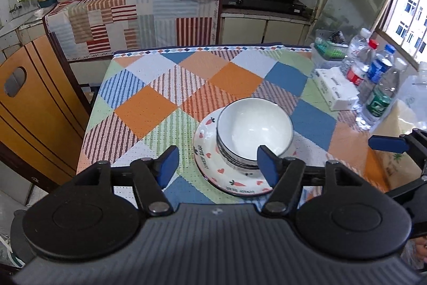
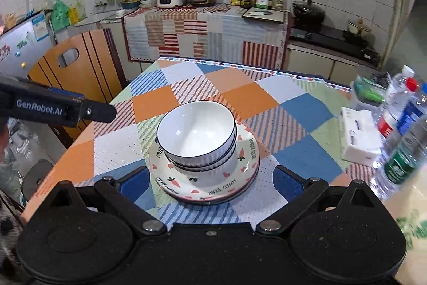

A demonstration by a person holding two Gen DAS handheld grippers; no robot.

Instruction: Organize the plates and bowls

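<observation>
White bowls with dark rims are nested in a stack (image 1: 253, 130) (image 2: 196, 132) on top of stacked plates printed with carrots and hearts (image 1: 213, 164) (image 2: 240, 151), on the checked tablecloth. My left gripper (image 1: 217, 166) is open and empty, just short of the plates' near left rim. My right gripper (image 2: 210, 180) is open and empty, its blue fingers either side of the plates' near edge without touching. The right gripper's finger (image 1: 387, 143) shows at the right in the left wrist view; the left gripper's body (image 2: 58, 108) shows at the left in the right wrist view.
Several water bottles (image 1: 373, 79) (image 2: 400, 124), a tissue pack (image 1: 336, 90) (image 2: 360, 135) and a small plastic box (image 1: 328, 50) stand along the table's right side. An orange chair (image 1: 32, 103) (image 2: 77, 68) is at the left. Kitchen counter and stove lie behind.
</observation>
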